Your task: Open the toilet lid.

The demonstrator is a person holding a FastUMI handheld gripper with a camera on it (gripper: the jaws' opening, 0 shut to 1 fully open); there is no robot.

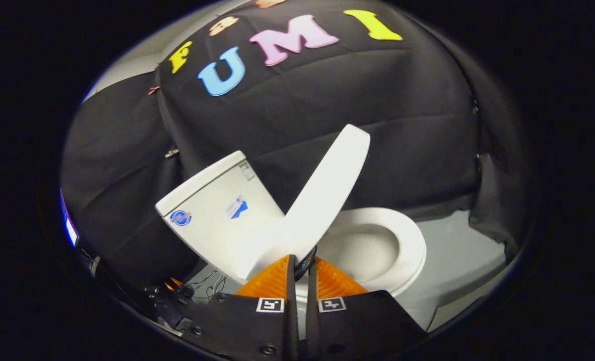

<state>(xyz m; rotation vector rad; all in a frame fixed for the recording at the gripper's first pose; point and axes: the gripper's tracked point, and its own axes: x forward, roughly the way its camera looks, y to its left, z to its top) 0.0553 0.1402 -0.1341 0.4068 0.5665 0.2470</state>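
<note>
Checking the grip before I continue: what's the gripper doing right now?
Gripper: closed on the edge of the raised toilet lid, a finger on each side.

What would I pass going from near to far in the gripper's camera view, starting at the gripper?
gripper, closed on the lid's edge → raised toilet lid → toilet tank behind it → black cloth wall

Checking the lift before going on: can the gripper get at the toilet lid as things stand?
Likely yes: the gripper seems closed on the raised toilet lid's edge, nothing between them.
</note>
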